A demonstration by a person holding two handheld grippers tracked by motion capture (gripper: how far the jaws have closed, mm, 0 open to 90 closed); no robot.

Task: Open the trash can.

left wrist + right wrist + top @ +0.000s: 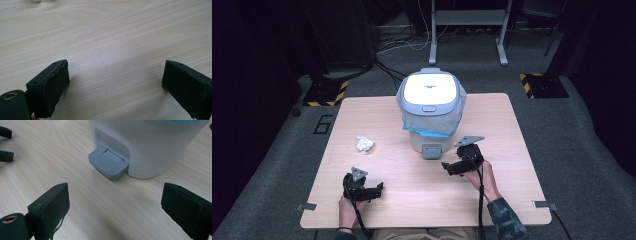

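A small white pedal bin (430, 107) with a grey lid and a blue bag liner stands at the back middle of the wooden table (502, 135). Its grey pedal (431, 150) faces me. A crumpled white paper ball (364, 144) lies left of the bin. My right gripper (446, 166) is open, just right of and in front of the pedal. In the right gripper view its jaws (115, 207) are wide apart, with the pedal (108, 163) a short way ahead. My left gripper (380, 188) is open near the front left, over bare wood (115, 85).
The left gripper's fingers (5, 143) show at the far left of the right gripper view. Metal clips (306, 206) sit at the table's front corners. Behind the table are a frame's feet (467, 55), cables and yellow-black striped bases (539, 85) on grey floor.
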